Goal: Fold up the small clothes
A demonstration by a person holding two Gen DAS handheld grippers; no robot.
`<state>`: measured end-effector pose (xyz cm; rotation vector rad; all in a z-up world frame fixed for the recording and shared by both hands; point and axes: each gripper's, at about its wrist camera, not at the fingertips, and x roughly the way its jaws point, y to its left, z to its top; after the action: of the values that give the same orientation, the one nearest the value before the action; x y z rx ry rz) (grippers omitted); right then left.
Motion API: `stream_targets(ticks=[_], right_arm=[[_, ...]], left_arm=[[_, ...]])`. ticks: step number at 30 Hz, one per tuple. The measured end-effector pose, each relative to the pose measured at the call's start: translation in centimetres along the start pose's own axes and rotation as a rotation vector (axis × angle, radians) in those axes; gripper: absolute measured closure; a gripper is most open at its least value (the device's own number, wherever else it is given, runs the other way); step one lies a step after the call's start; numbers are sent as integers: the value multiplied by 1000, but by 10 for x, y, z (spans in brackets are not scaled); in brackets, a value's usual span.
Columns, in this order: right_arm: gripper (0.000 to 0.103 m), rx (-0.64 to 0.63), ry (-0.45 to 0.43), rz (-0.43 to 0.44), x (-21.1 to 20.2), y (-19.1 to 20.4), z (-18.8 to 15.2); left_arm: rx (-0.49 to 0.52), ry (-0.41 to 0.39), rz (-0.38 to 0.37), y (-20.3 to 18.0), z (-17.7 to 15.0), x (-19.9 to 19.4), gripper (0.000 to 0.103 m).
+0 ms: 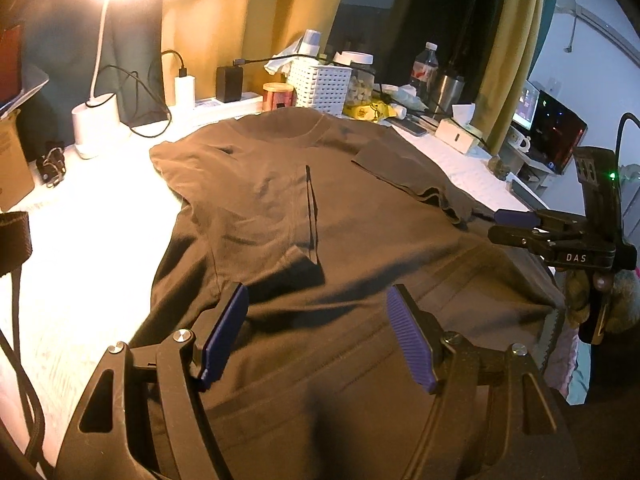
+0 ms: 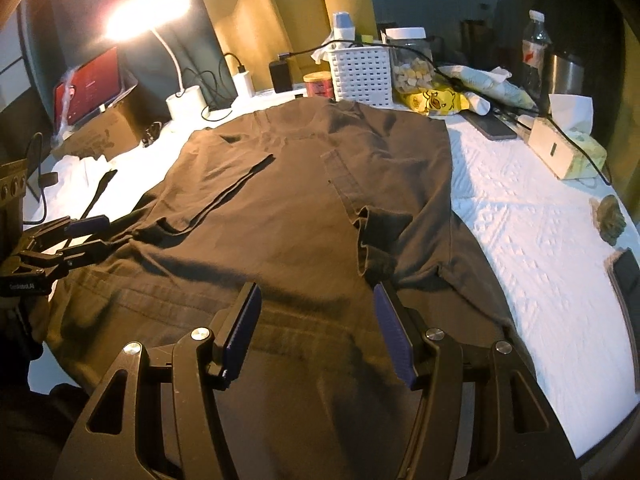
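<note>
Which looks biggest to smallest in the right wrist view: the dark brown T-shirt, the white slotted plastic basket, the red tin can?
1. Dark brown T-shirt, by far the largest.
2. White slotted plastic basket.
3. Red tin can, smallest.
Basket and can stand side by side at the back, so their order holds.

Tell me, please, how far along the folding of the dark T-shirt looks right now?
Partly done. The dark T-shirt lies flat on the white table cover with both sleeves folded in over the body. Nothing is in hand: the left tool and right tool are open above the hem, gripping no cloth. The hem-to-collar fold is left; the shirt lies at full length.
</note>
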<state>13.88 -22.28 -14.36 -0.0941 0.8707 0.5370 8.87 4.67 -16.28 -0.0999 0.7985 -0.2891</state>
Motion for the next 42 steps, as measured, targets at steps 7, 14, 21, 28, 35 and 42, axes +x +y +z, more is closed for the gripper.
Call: stream_targets(ticks=[7, 14, 21, 28, 35, 42], right_arm=[[41, 15, 8, -20, -10, 0, -25], [41, 78, 13, -82, -25, -30, -52], [41, 124, 0, -137, -30, -58, -59], [41, 118, 6, -161, -21, -63, -65], [45, 100, 3, -172, -13, -58, -64], [57, 76, -7, -193, -7, -52, -62]], left_arm=[[-4, -17, 9, -10, -22, -12, 31], [-34, -15, 32, -12, -50, -24, 31], [-56, -59, 172, 7, -69, -60, 31], [-141, -39, 285, 40, -86, -71, 31], [-163, -13, 343, 52, -97, -66, 49], [-255, 3, 431, 82, -101, -64, 48]])
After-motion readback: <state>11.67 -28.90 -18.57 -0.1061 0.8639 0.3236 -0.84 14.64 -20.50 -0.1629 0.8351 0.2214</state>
